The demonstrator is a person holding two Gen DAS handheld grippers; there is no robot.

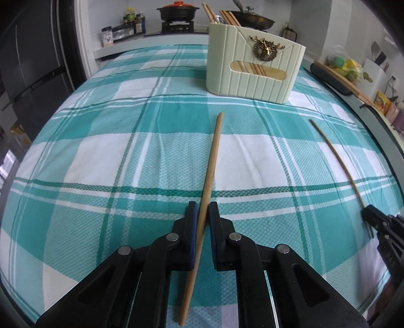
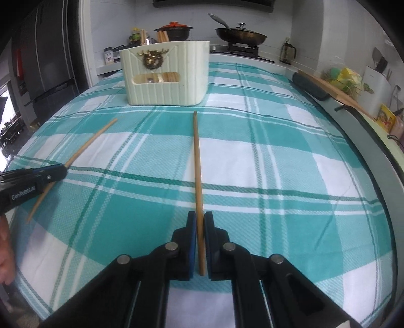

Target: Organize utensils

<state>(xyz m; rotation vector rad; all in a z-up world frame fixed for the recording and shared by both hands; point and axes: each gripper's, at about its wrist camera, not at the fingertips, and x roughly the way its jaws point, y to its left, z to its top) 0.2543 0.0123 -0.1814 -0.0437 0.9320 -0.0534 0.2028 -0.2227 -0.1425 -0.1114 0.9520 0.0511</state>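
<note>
Two wooden chopsticks are on the teal plaid tablecloth (image 1: 101, 161). My left gripper (image 1: 203, 205) is shut on one chopstick (image 1: 213, 156), which points toward the cream utensil holder (image 1: 255, 70). In the right wrist view my right gripper (image 2: 200, 215) is shut on the other chopstick (image 2: 197, 156), also pointing at the holder (image 2: 166, 75). Each view shows the other gripper at its edge: the right gripper (image 1: 371, 214) with its chopstick (image 1: 335, 156), and the left gripper (image 2: 59, 171) with its chopstick (image 2: 91, 141). Several chopsticks stand inside the holder.
A stove behind the table carries a black pot with an orange lid (image 1: 178, 11) and a lidded wok (image 2: 241, 34). A dark fridge (image 1: 32, 65) stands at the left. A cutting board (image 2: 335, 93), a knife block and small items lie along the right counter.
</note>
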